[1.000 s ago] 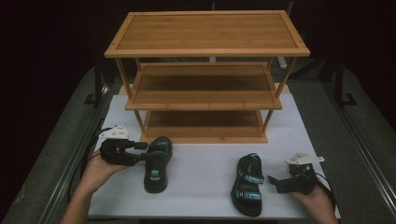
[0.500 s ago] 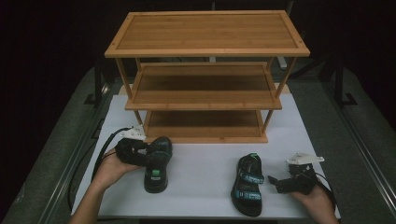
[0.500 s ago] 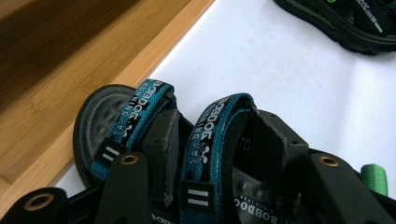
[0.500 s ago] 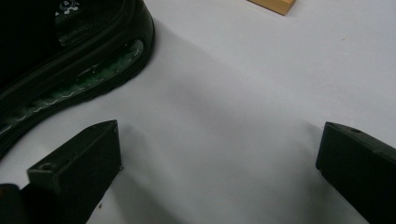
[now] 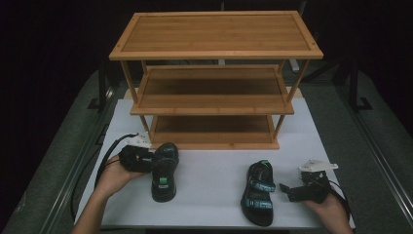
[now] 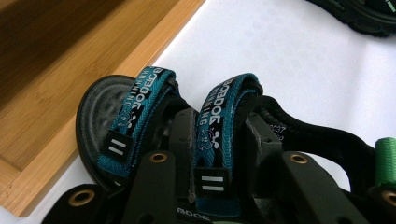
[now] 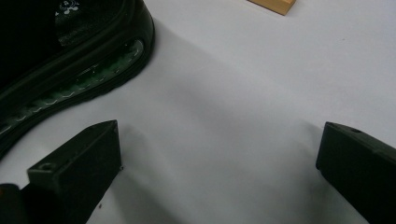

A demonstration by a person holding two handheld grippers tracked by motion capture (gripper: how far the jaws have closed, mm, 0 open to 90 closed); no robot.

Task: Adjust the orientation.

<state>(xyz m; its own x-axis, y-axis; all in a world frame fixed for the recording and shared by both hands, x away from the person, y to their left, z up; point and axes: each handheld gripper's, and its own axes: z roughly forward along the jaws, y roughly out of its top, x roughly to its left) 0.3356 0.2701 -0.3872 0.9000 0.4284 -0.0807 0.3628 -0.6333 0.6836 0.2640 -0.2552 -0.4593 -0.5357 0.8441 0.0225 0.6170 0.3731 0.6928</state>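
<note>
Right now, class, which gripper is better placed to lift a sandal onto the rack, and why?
The left gripper: its jaws have just been closing and now straddle a blue strap of the left sandal beside the rack. The right gripper stands open next to the right sandal.

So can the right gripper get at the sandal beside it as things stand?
Probably yes: the right gripper is open, its jaws point at the right sandal, with bare white tabletop between them.
</note>
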